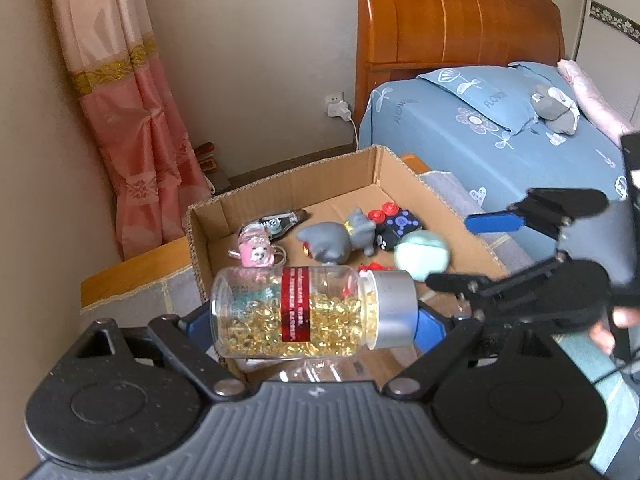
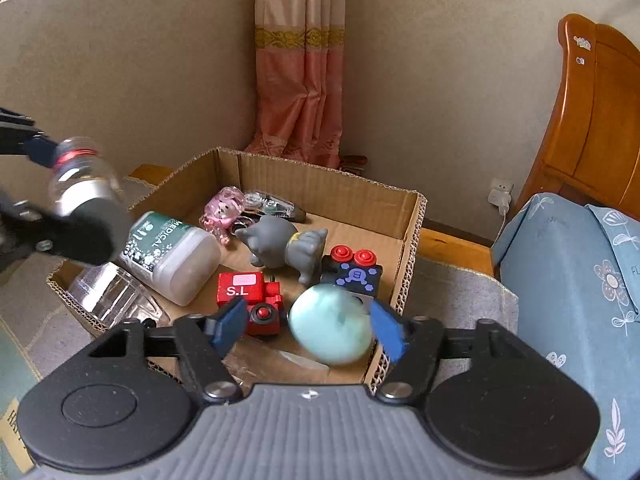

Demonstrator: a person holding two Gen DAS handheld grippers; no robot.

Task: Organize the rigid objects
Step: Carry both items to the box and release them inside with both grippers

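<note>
A: Left wrist view first. The left gripper pinches a clear capsule bottle lengthwise, one pad on its base, one on the silver cap, above the near edge of the cardboard box. What worries you?

B: An end-to-end hold on smooth ends. I judge it could swivel or slip and drop onto the grey animal toy and the pink keychain below.

A: The right gripper sits just beside it.

B: Close enough that they could knock together.

A: Right wrist view. The right gripper stands spread, and the pale green egg lies blurred between its pads, touching neither that I can see, over the box's near right corner.

B: Loose, I'd say. It may bounce off the red block or roll over the wall.
</note>
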